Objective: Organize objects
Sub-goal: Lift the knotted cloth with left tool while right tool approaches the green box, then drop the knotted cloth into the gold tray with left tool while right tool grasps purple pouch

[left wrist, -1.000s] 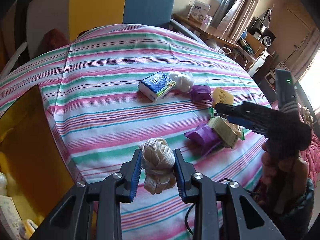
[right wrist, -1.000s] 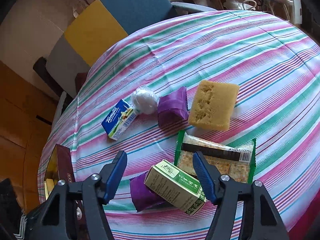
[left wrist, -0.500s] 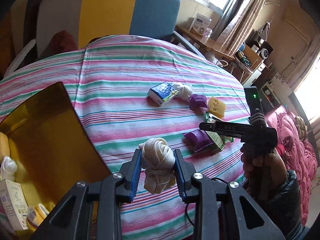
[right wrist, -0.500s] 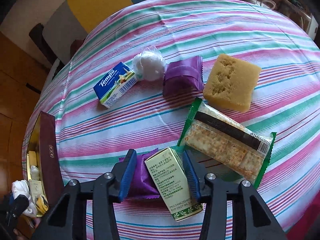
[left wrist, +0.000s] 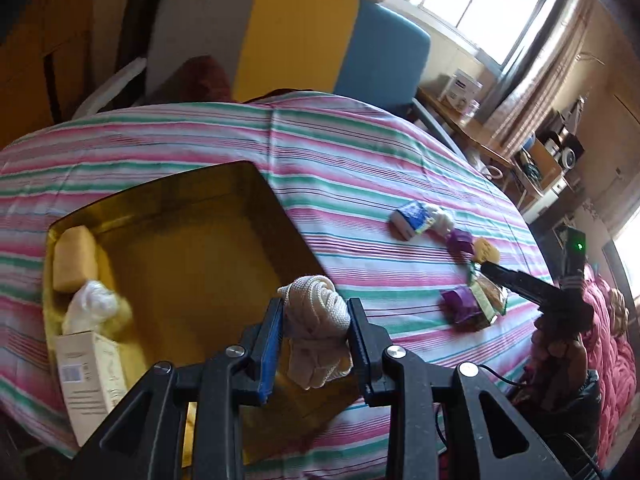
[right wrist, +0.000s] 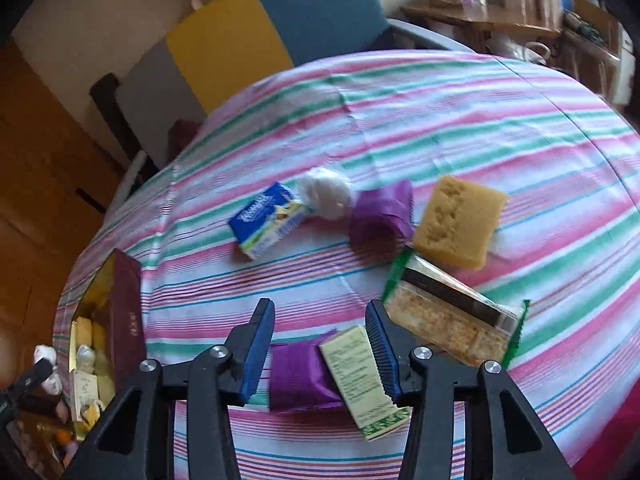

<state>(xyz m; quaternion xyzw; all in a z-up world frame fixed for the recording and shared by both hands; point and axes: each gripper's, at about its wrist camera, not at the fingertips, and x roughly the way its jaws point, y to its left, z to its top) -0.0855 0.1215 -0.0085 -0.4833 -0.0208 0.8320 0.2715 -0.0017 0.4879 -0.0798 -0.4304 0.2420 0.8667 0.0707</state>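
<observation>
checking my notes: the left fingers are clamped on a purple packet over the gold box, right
Not quite. The left wrist view shows the left gripper clamped on a knotted bundle of white rope, not a purple packet. It is over the gold box, as you wrote.

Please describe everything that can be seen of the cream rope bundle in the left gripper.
The cream rope bundle is a thick, braided cord, cotton-like, wound into a knot-like ball with a looser tail hanging below. The left gripper is shut on it: a blue-padded finger presses one side and a black finger the other. It hangs in the air, touching nothing else, at the near corner of the open gold-lined box on the striped tablecloth.
</observation>
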